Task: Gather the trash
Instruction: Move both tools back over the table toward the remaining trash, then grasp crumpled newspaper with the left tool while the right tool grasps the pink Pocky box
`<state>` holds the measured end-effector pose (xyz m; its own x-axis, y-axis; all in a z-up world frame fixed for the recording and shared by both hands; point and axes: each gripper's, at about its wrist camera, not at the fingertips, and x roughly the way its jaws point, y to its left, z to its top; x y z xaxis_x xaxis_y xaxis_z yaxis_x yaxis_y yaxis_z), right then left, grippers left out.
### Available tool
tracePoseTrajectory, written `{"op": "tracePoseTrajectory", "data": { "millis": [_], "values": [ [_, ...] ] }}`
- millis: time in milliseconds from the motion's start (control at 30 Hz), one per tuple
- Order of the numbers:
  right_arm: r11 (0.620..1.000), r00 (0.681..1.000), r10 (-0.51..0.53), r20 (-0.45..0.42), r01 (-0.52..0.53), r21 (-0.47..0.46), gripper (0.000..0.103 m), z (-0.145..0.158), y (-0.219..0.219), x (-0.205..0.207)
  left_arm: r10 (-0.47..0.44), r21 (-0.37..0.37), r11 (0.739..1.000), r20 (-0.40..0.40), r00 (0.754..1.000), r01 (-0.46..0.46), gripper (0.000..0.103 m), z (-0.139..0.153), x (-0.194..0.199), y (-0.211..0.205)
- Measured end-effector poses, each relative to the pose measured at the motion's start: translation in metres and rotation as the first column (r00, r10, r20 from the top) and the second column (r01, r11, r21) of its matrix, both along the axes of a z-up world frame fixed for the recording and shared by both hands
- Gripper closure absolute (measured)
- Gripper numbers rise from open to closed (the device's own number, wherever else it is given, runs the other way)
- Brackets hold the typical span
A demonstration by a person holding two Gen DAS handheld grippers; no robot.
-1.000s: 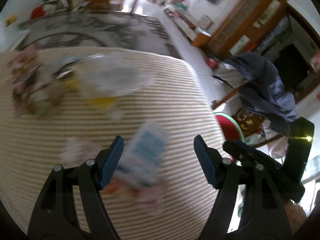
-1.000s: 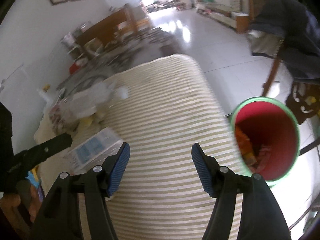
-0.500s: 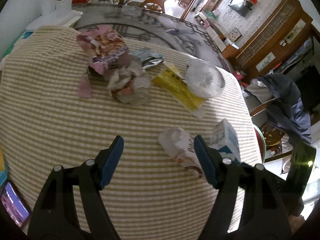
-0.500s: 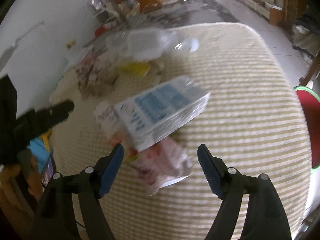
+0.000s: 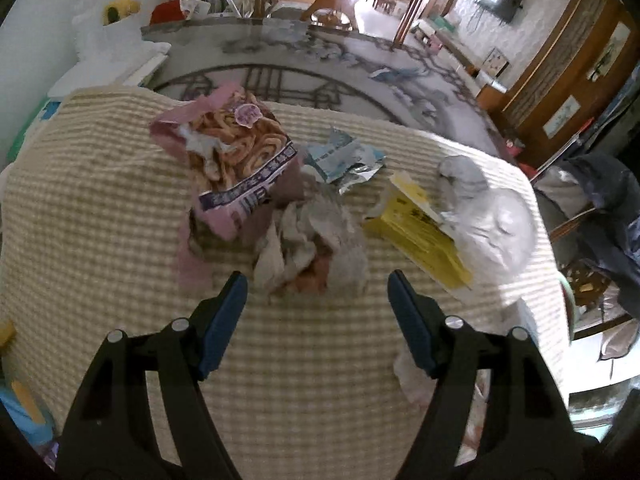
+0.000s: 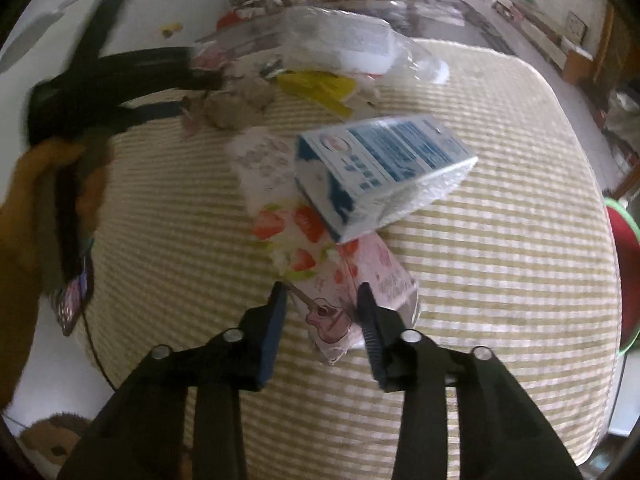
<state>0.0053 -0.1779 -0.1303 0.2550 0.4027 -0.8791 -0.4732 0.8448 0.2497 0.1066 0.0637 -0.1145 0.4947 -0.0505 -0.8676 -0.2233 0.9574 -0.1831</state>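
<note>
While most of the litter lies uncollected on the striped cloth [image 5: 100, 208], the picture is this:

Right gripper [image 6: 322, 300]: low centre of its view; jaws have just been closing and now pinch the strawberry wrapper [image 6: 320, 264].
Left gripper [image 5: 318, 292]: jaws apart, empty, just below the crumpled paper [image 5: 312, 240] at frame centre.
Left to collect: blue carton [image 6: 384, 168], snack bag [image 5: 236, 160], yellow packet [image 5: 420, 232], clear bag [image 5: 492, 220].
Bin [image 6: 624, 264]: red, right edge.
Progress: early, by my judgement.
</note>
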Motion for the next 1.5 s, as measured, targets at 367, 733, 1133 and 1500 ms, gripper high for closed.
{"op": "tracePoseTrajectory", "data": {
  "millis": [367,733,1133,1500],
  "values": [
    [0.997,0.997,0.069,-0.024,-0.068,0.04,0.077,0.006,0.012,-0.01,-0.073,0.014,0.997,-0.052,0.996,0.073,0.061,-0.02,-0.001,-0.003],
    [0.999,0.998,0.026,-0.054,-0.024,0.036,0.056,0.003,0.023,0.015,-0.062,-0.078,0.995,-0.044,0.997,0.059,0.061,-0.011,-0.066,-0.002],
    [0.997,0.997,0.063,-0.052,-0.065,-0.033,0.074,-0.012,0.045,0.025,-0.069,-0.078,0.995,-0.068,0.995,0.064,0.056,-0.016,-0.074,-0.007],
    [0.996,0.995,0.078,-0.056,-0.08,-0.037,0.07,-0.014,0.043,0.019,-0.094,-0.059,0.994,-0.095,0.991,0.089,0.053,-0.025,-0.063,-0.018]
  ]
}}
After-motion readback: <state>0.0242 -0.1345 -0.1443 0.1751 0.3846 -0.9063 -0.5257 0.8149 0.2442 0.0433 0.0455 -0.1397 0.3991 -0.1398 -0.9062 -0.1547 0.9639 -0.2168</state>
